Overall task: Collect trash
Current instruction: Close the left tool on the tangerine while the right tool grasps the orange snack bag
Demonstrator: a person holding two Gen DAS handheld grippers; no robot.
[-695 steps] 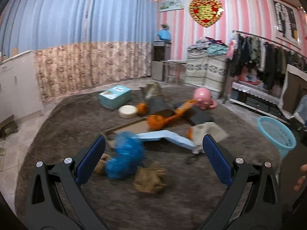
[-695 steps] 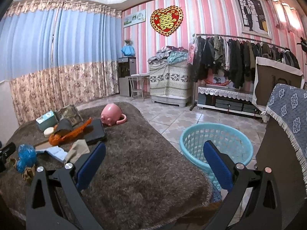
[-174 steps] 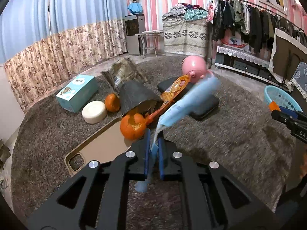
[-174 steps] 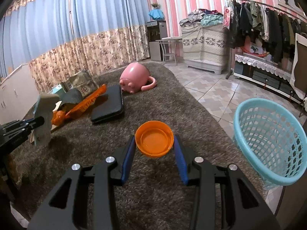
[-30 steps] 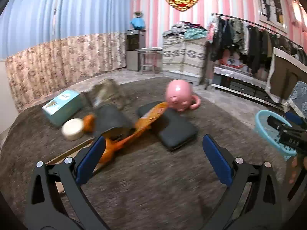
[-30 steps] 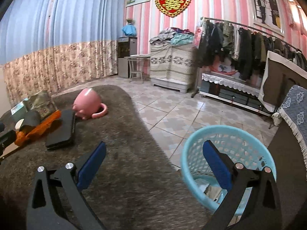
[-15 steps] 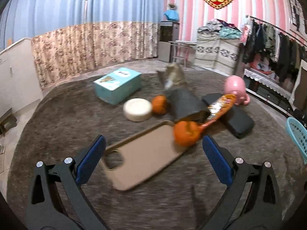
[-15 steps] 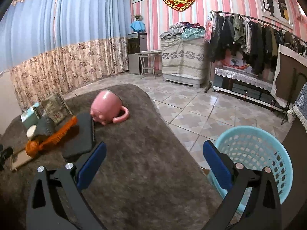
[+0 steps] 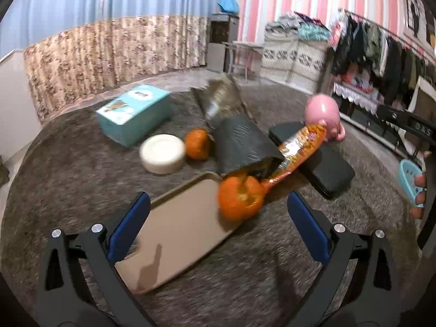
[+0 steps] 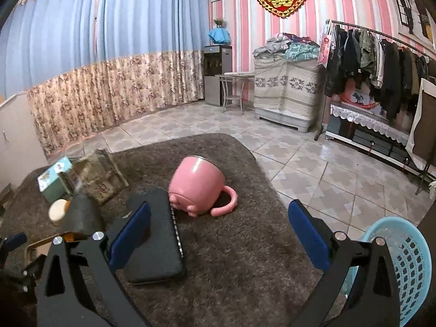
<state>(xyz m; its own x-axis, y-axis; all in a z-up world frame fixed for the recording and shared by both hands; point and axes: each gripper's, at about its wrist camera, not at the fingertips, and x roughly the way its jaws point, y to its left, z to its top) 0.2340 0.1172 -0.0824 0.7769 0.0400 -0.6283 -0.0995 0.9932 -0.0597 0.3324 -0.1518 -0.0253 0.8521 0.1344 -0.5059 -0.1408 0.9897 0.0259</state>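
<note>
Both claws are released and empty; the left gripper [image 9: 218, 226] has swung back over the rug, framing the orange peel [image 9: 239, 197] on the tan tray [image 9: 177, 242]; the right gripper [image 10: 216, 234] has left the blue basket [image 10: 408, 267] (likely next pickup: the peel).

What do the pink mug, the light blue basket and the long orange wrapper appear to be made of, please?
Pink mug: probably glazed ceramic; smooth and glossy, with a bright highlight on its side. Light blue basket: moulded plastic; thin rim and a regular lattice of holes. Long orange wrapper: looks like printed plastic film or foil; shiny and creased, though motion blur leaves the exact type open.
</note>
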